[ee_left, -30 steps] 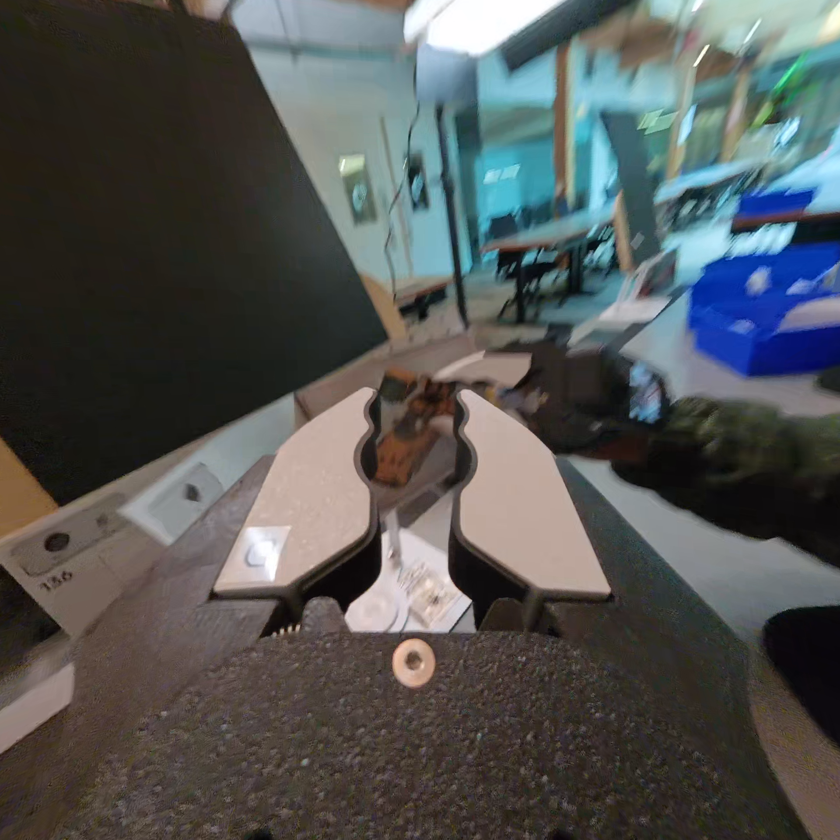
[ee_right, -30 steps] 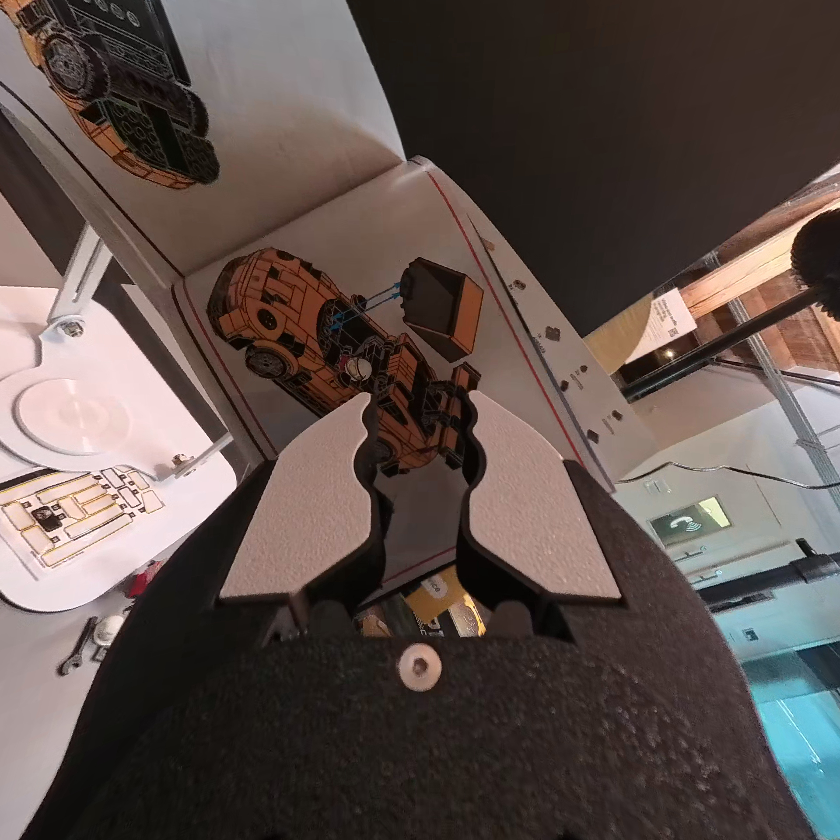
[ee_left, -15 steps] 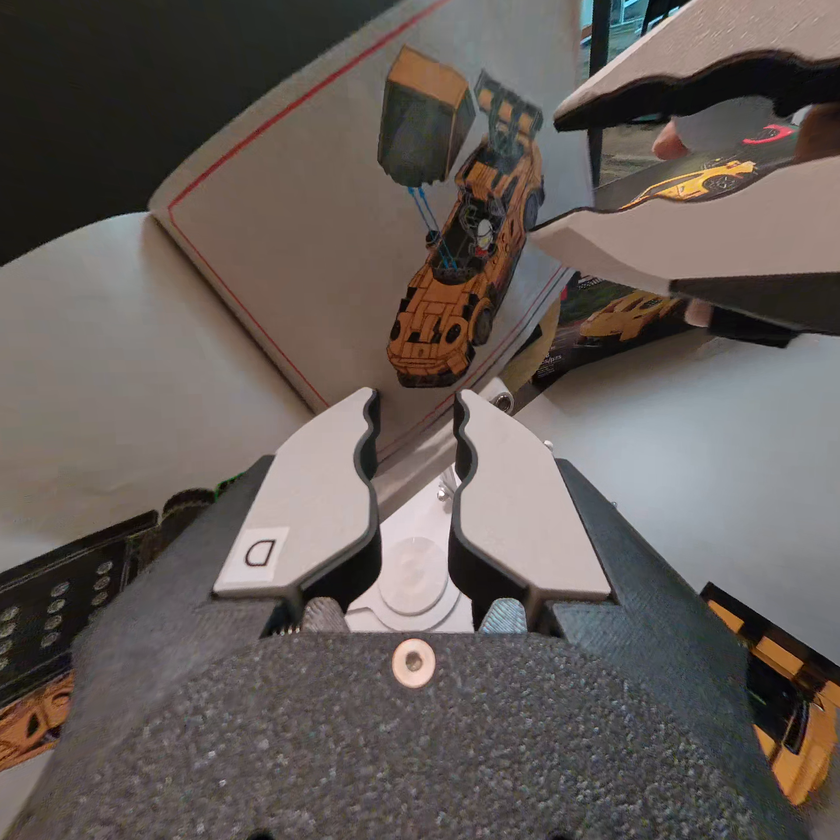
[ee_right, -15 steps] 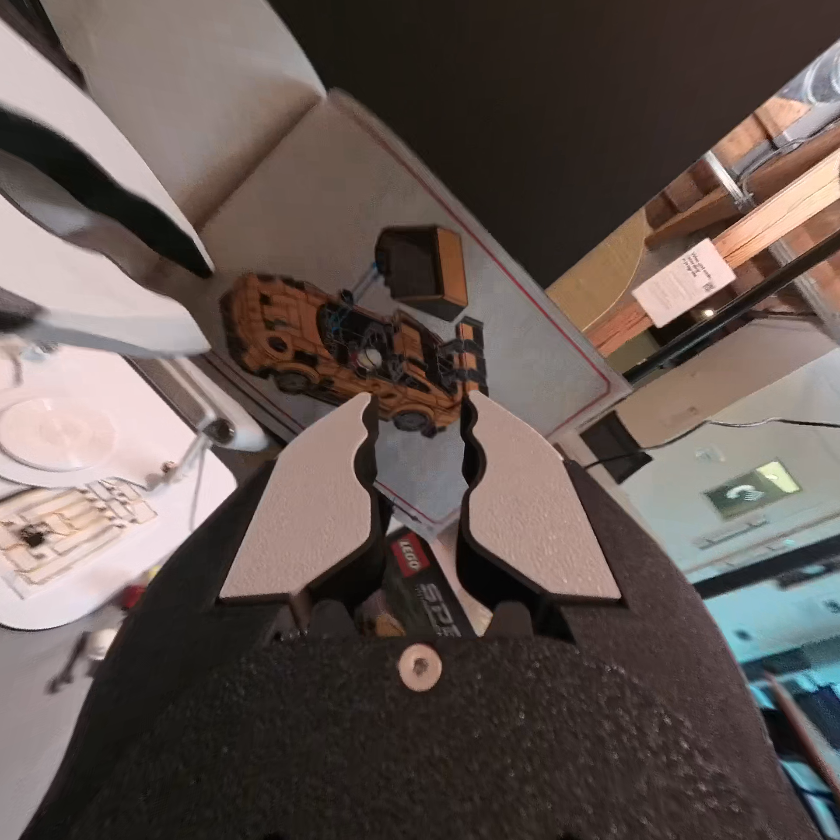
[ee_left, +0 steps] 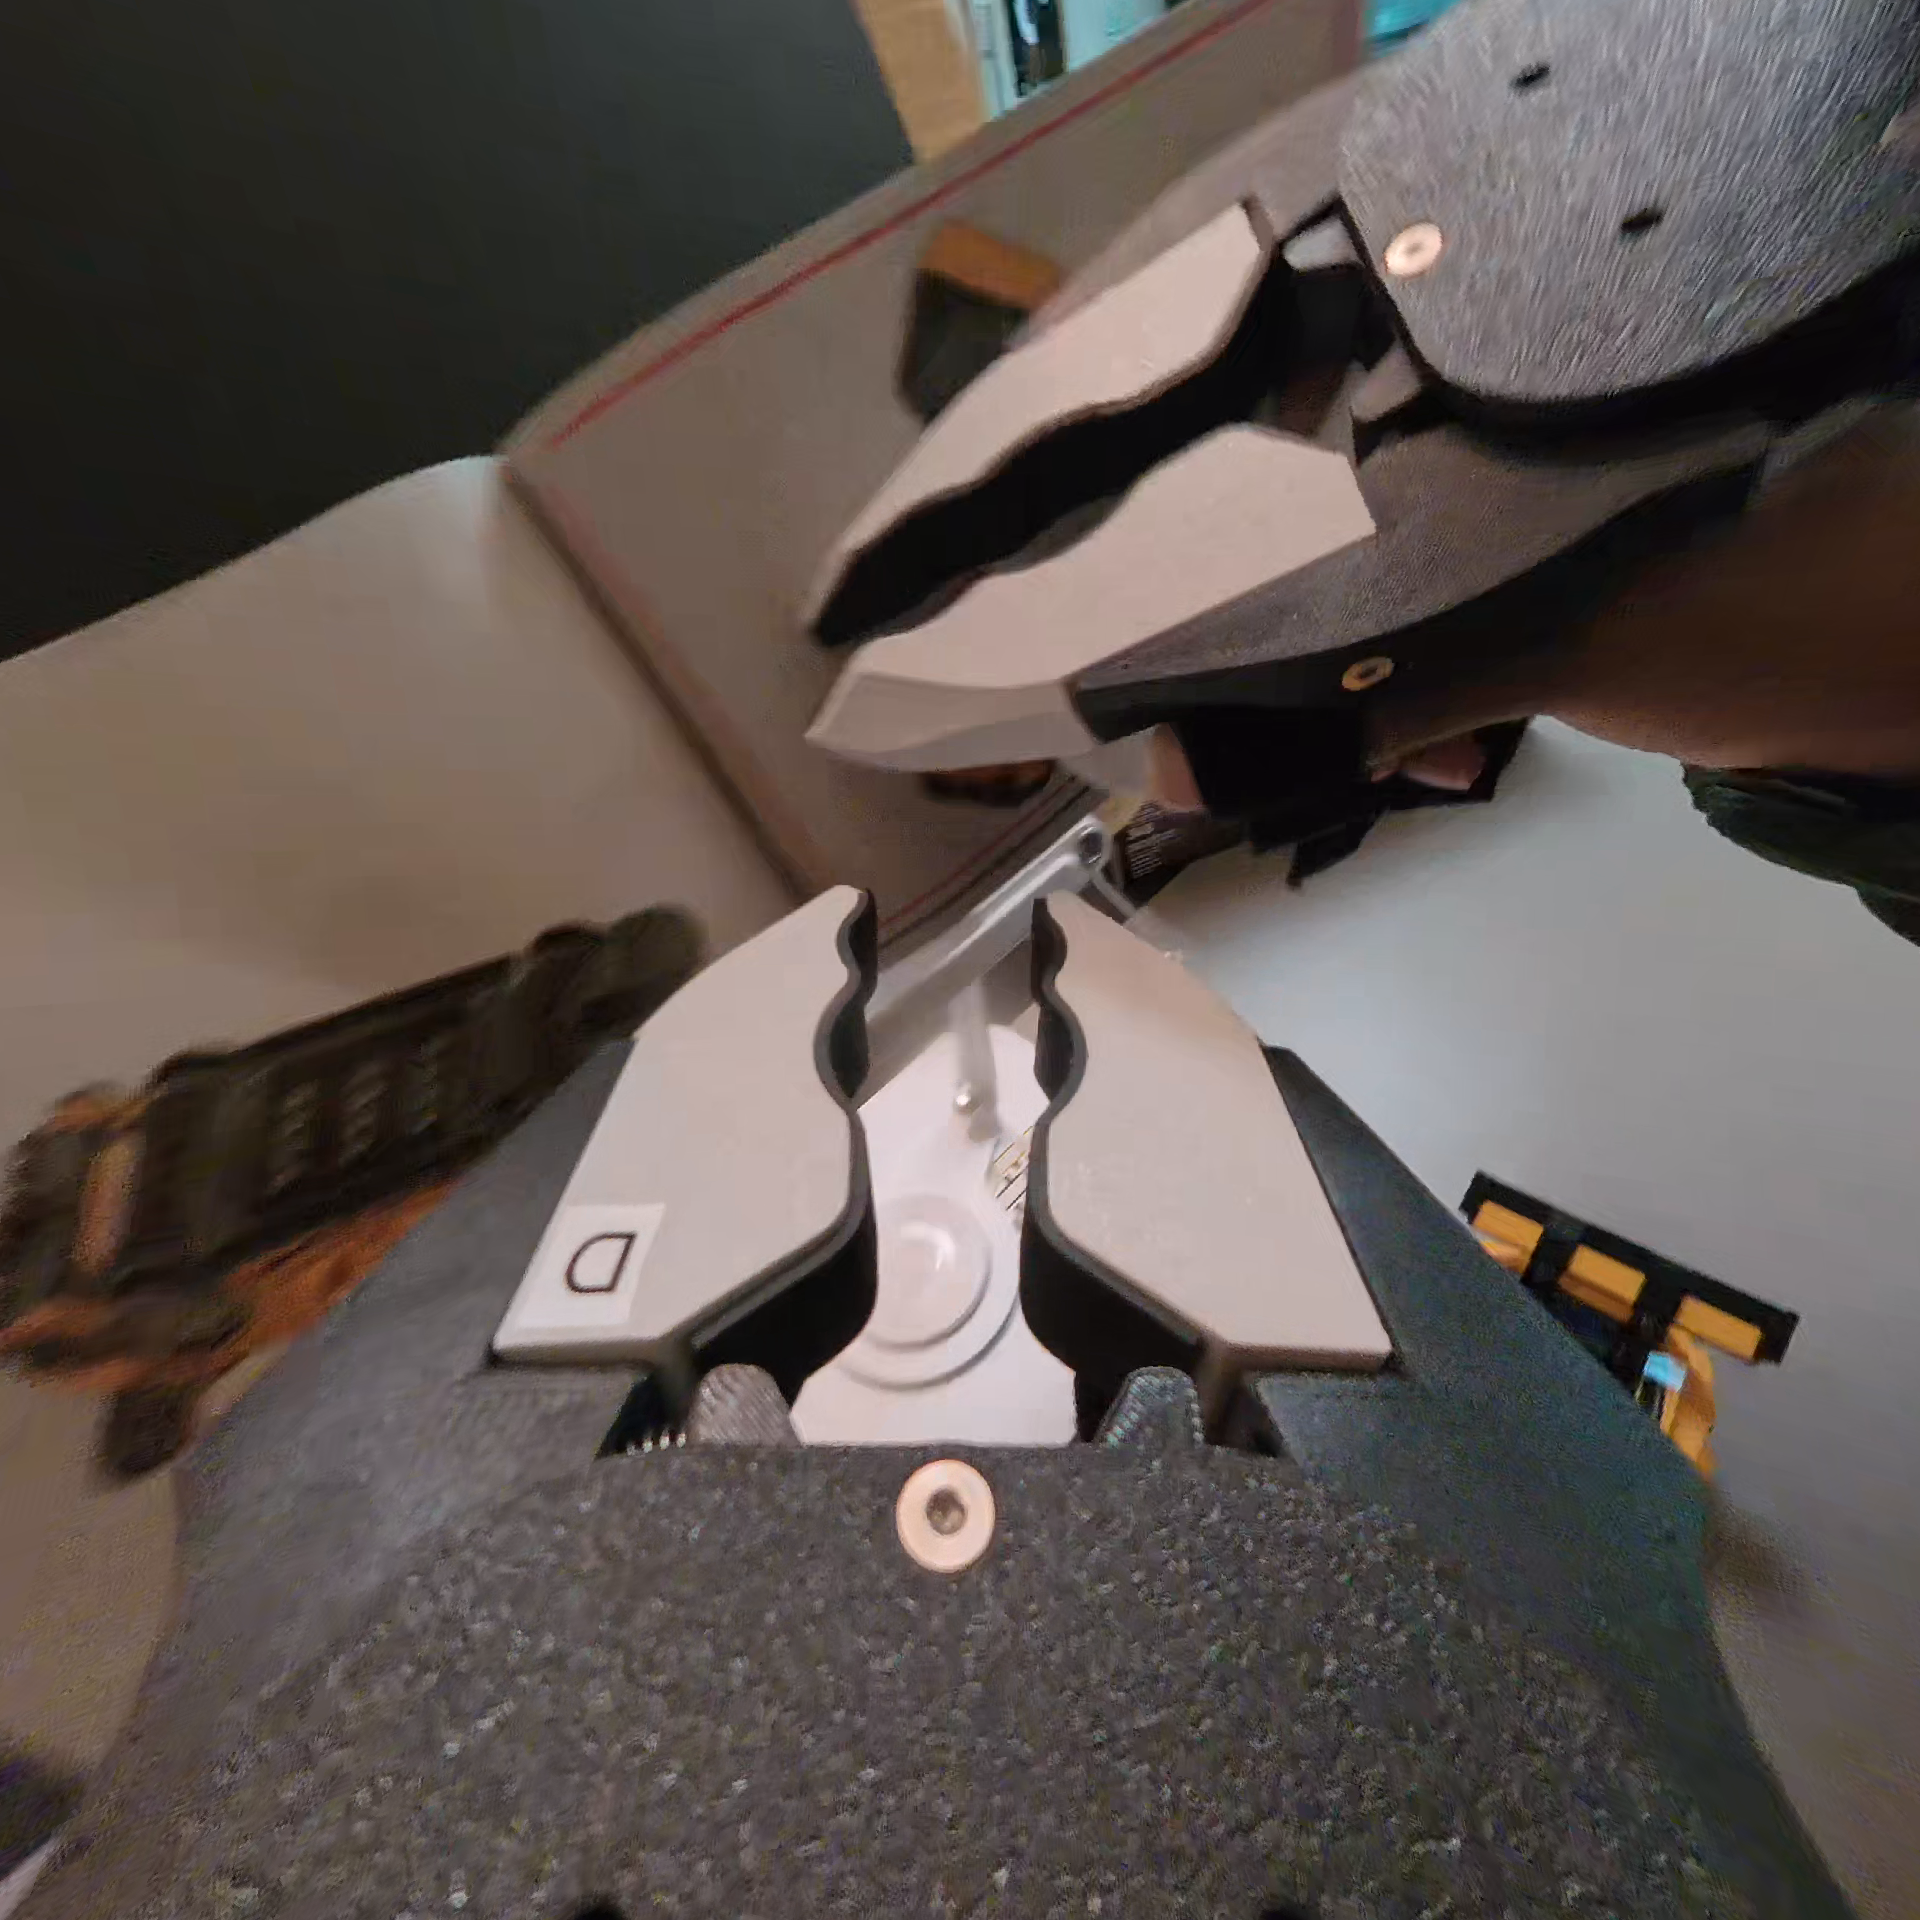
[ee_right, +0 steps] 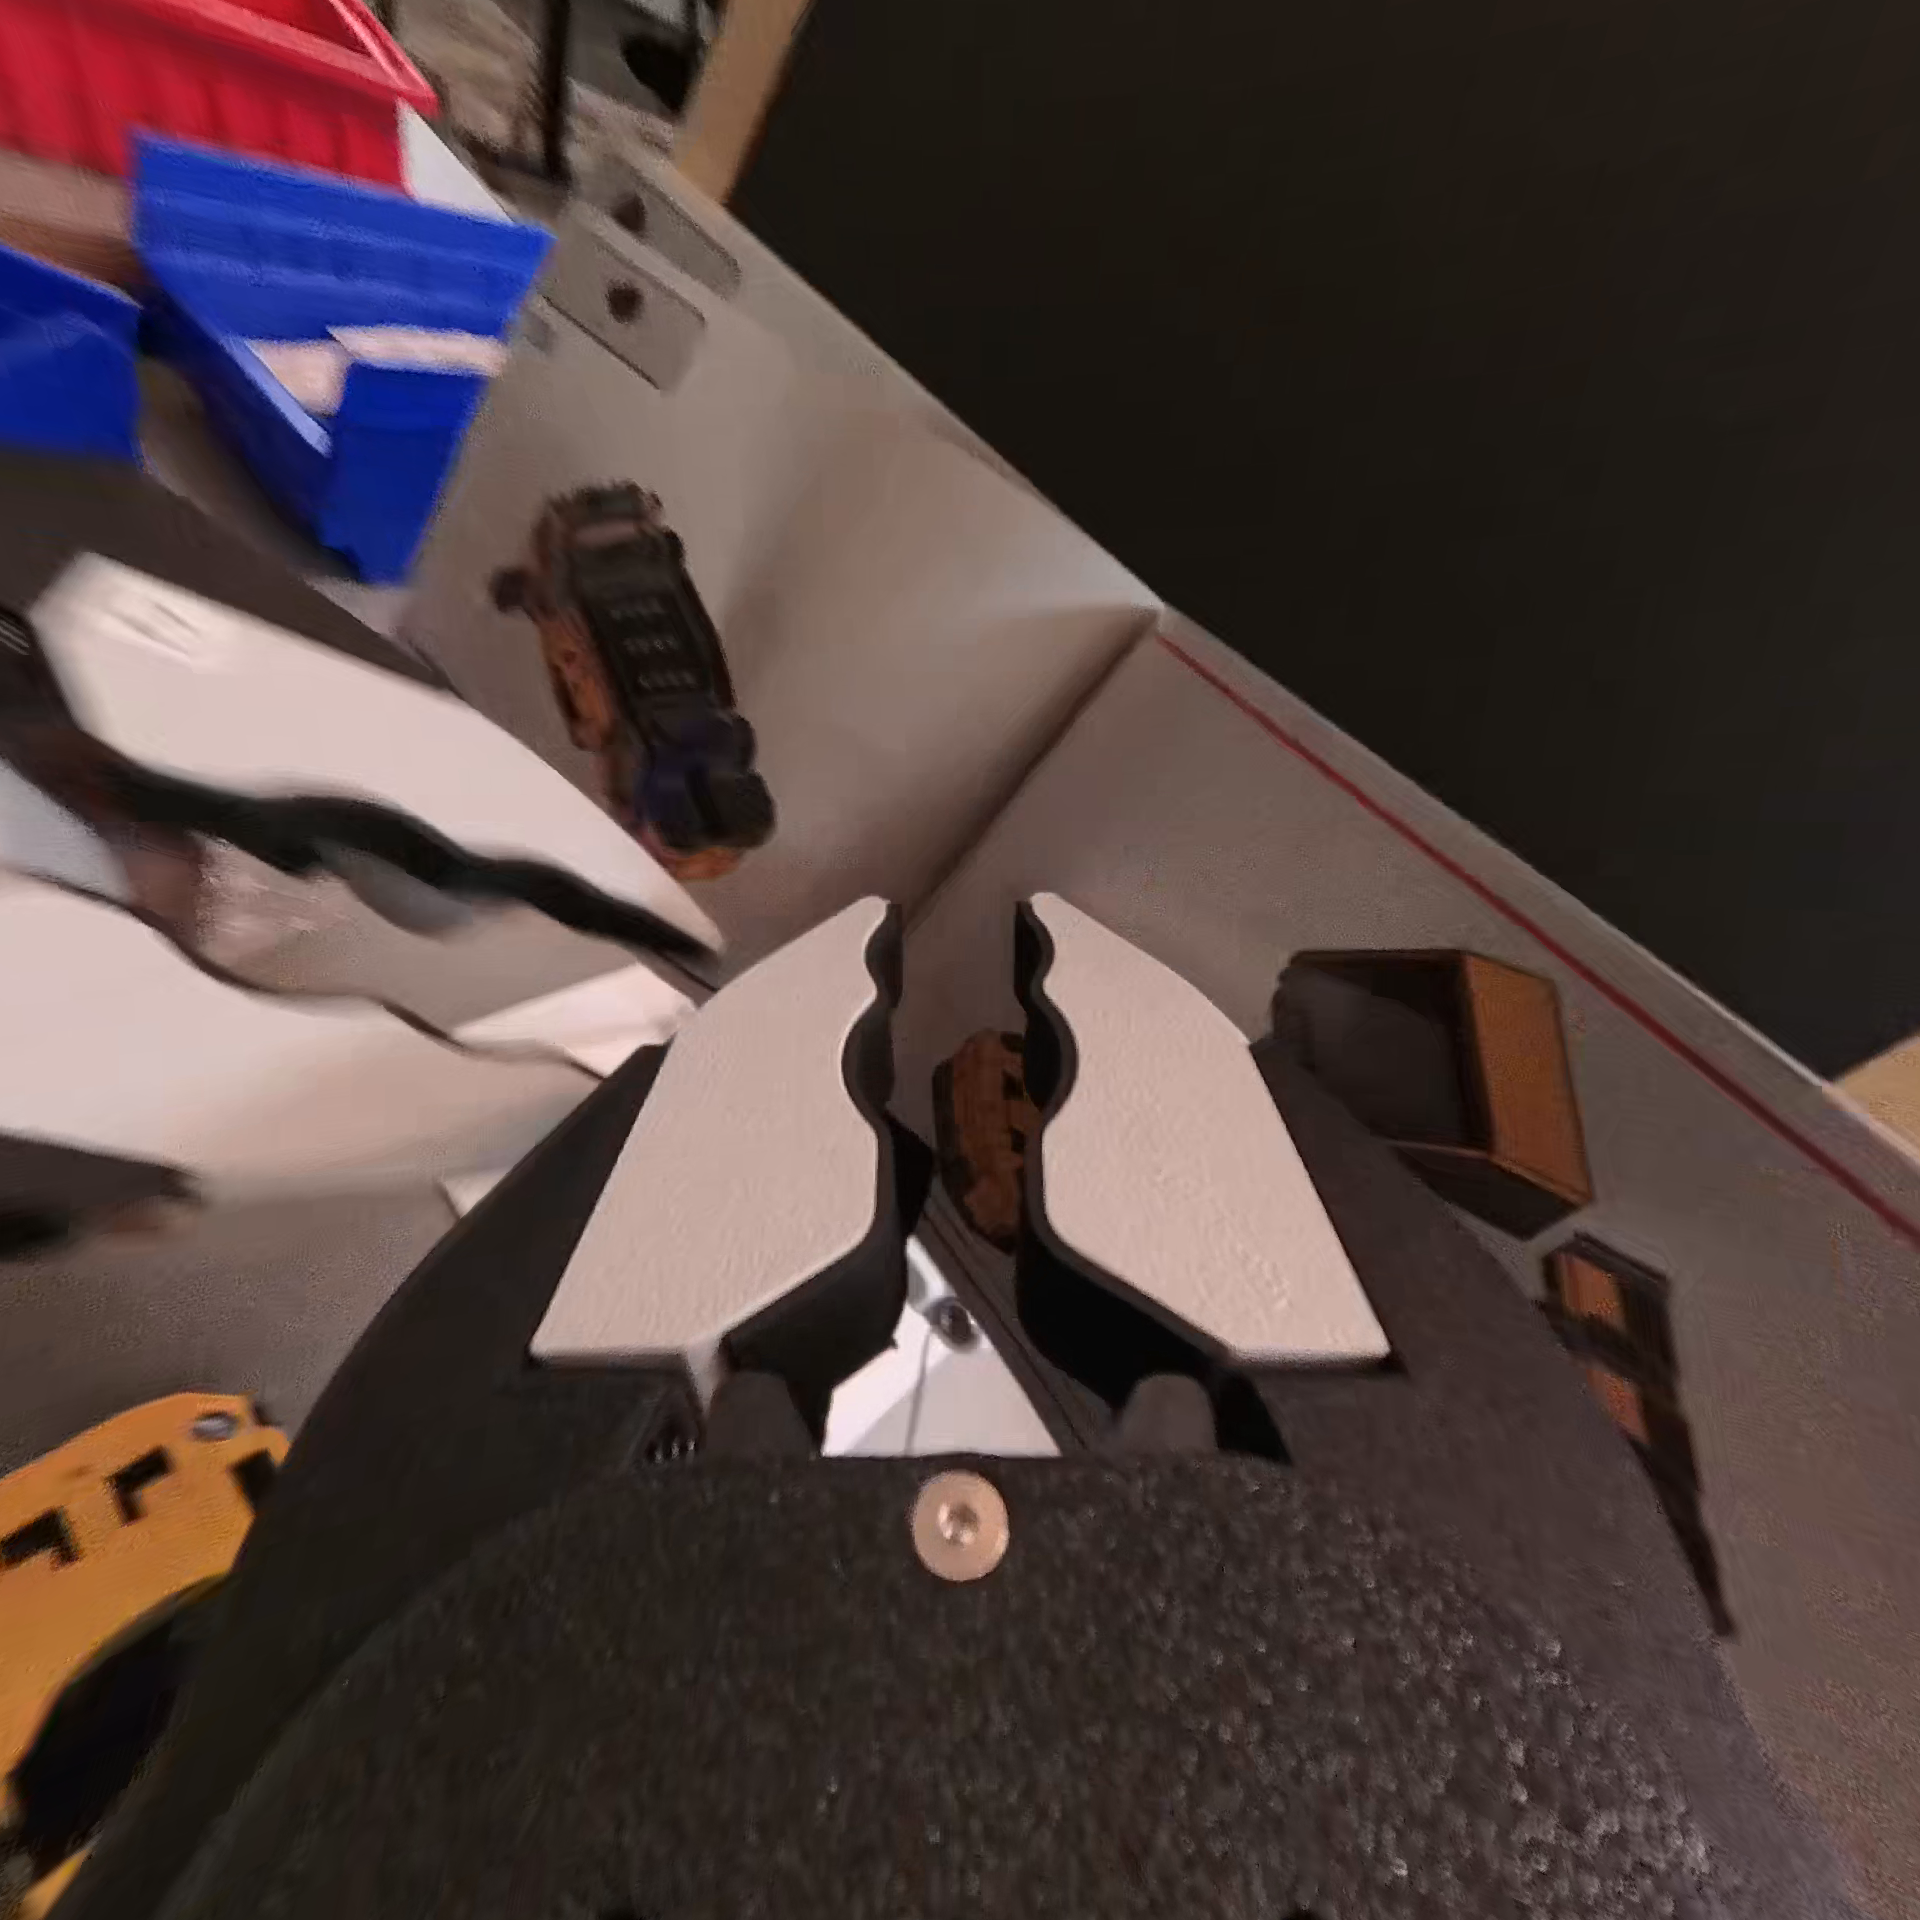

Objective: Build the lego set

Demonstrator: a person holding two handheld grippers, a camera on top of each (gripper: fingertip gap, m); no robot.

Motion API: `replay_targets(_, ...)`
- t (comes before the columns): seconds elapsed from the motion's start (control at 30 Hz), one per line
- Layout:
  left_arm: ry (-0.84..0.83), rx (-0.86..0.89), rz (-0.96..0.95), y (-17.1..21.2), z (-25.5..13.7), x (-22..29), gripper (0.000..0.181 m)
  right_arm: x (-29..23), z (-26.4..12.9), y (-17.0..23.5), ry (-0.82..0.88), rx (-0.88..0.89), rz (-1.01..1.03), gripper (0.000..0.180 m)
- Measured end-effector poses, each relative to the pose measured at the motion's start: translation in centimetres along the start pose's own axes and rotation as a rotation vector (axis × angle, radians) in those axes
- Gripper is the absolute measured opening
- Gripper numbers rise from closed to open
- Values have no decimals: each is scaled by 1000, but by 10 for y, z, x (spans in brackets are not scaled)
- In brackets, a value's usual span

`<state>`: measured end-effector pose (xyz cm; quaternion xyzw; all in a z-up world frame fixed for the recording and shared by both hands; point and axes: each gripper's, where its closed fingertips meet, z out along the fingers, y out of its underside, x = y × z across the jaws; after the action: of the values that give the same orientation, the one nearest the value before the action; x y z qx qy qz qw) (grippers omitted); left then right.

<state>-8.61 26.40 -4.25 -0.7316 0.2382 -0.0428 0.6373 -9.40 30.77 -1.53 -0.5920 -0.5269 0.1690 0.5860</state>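
**Both grippers at the open booklet, nothing held**

Fingers (ee_left: 727, 1122) of the left gripper (ee_left: 951, 914) stand apart with nothing between them, and the right gripper (ee_right: 956, 914) is likewise released and empty. Both point at the instruction booklet (ee_left: 312, 727) (propped open on a pale metal stand (ee_left: 987, 945)), the right gripper sitting at about 1 o'clock in the left wrist view.

The lego car (ee_left: 1621, 1299), orange and black, lies on the white surface (ee_left: 1558, 1039) at 4 o'clock in the left view; in the right view it shows at 8 o'clock, partly cut off by the frame.

Judging by its look, the car is light, hard and slick, and its clipped-on pieces would likely pop off under a hard squeeze. Gripping across the solid body, between the wheels, seems safest. How complete the build is cannot be told.
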Motion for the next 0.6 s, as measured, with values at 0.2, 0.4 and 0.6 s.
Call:
replay_targets(0.2,-90,-109,-147,41,-42,-62,31,7,7,12,115,-51,-74,19)
replay_targets(0.4,-185,-155,-25,56,-40,-89,33,0,7,4,142,-67,-133,19)
replay_targets(0.6,-208,-101,29,37,-39,-100,36,-19,9,-13,96,-28,-204,25)
